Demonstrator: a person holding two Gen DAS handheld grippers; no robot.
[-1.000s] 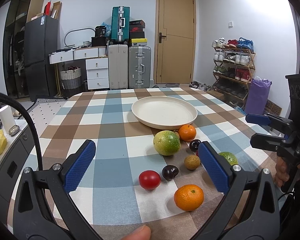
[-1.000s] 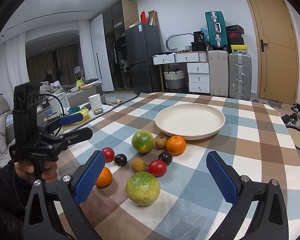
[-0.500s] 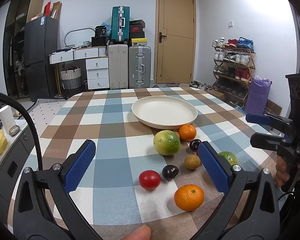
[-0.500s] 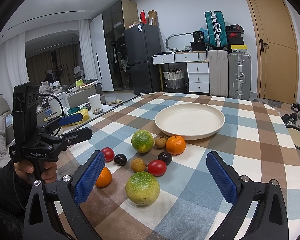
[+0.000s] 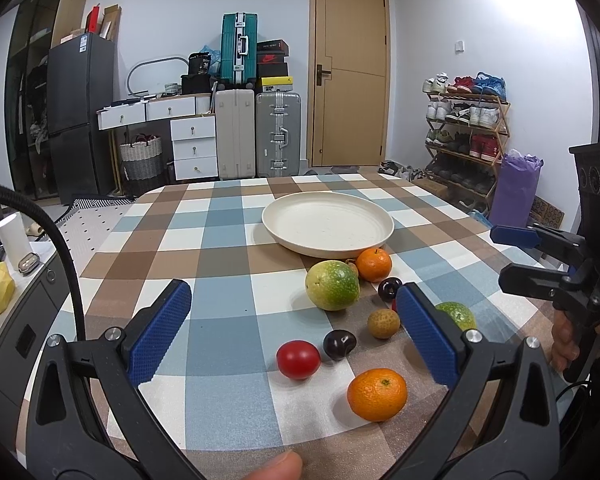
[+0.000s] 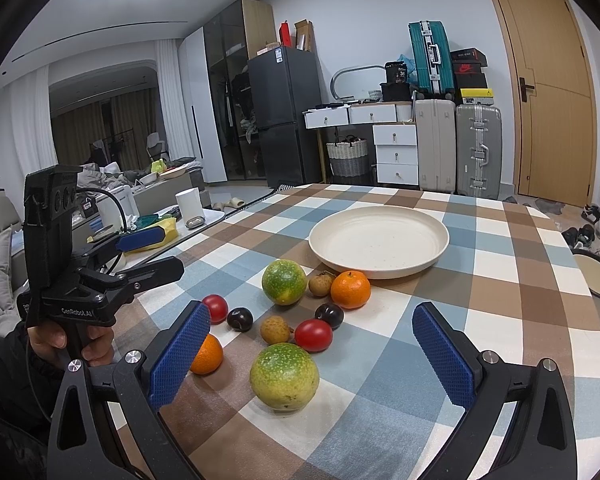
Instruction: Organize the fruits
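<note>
An empty cream plate [image 5: 327, 224] [image 6: 379, 242] sits mid-table. Before it lie several fruits: two green-yellow citrus [image 5: 332, 285] [image 6: 284, 376], two oranges [image 5: 377, 394] [image 6: 350, 289], two red tomatoes [image 5: 298, 359] [image 6: 313, 335], dark plums [image 5: 339, 344] [image 6: 240, 318] and small brown longans [image 5: 383, 323] [image 6: 275, 329]. My left gripper [image 5: 294, 330] is open and empty, hovering above the near fruits. My right gripper [image 6: 311, 364] is open and empty, with the near green citrus between its blue pads, apart from them.
The checked tablecloth [image 5: 228, 236] covers the round table. Suitcases [image 5: 278, 134], drawers and a door stand beyond the far edge. A shoe rack [image 5: 466, 128] is at the right. A side counter with a white cup [image 6: 189, 204] lies left of the table.
</note>
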